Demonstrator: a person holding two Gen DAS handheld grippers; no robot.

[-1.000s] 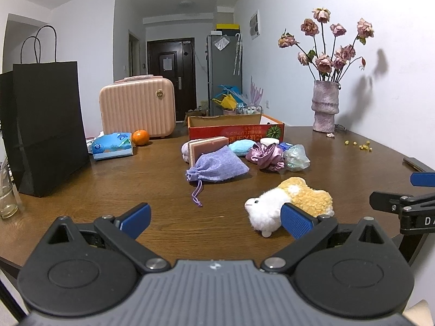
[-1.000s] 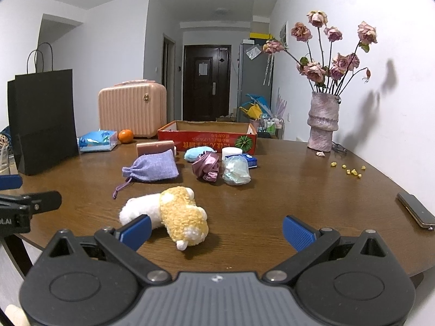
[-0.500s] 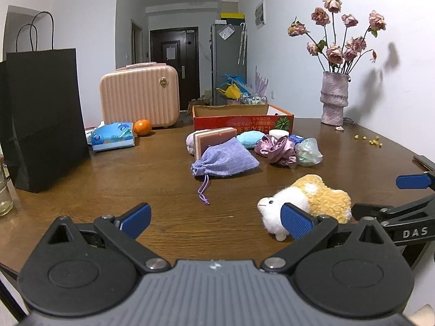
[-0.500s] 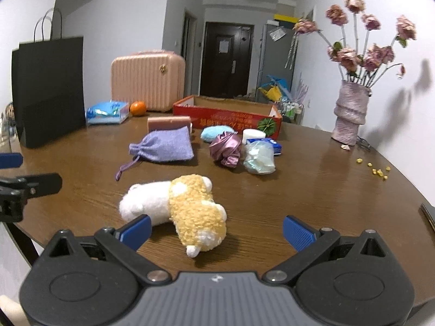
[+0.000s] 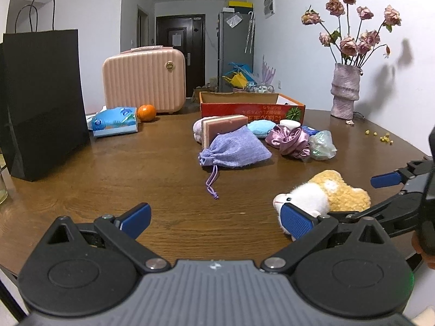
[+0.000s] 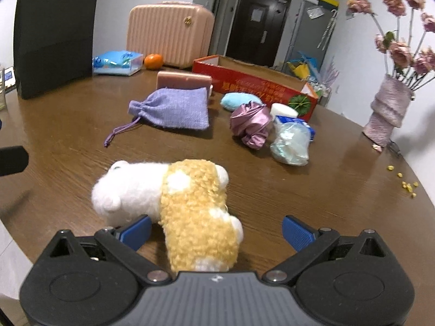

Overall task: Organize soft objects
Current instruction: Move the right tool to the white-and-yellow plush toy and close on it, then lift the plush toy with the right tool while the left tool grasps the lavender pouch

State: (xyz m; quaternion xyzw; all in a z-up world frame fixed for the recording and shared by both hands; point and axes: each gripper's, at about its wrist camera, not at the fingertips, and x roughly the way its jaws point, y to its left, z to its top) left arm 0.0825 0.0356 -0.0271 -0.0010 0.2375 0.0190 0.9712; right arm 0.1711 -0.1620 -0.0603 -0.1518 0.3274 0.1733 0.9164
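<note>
Fingers [image 6: 134, 231] of the right gripper [image 6: 217, 231] are spread wide and released, with the plush toy [image 6: 174, 198] lying on the desk [image 6: 312, 190] between them, its yellow body reaching back to the gripper's base; whether either pad touches the fur cannot be told. The left gripper [image 5: 214, 217] is likewise released, its blue pads wide apart over bare wood, just to the left of the plush toy.

Taking the plush toy as the landmark: behind it and slightly left lies the purple drawstring pouch [image 6: 174, 108], its cord trailing toward the toy. Behind the pouch stands a pink sponge block [image 6: 183, 80]. Behind the toy and to the right sit a mauve satin scrunchie [image 6: 250, 123] and a crumpled clear bag [image 6: 291, 144], just beside each other. Farther back are a light-blue pad [image 6: 239, 100] and the red cardboard box [image 6: 252, 81]. Far behind to the left stand a pink suitcase [image 6: 170, 32], an orange [image 6: 153, 61], a tissue pack [image 6: 117, 62] and a black paper bag [image 6: 54, 38]. Far right, a vase of dried roses [image 6: 388, 108].
</note>
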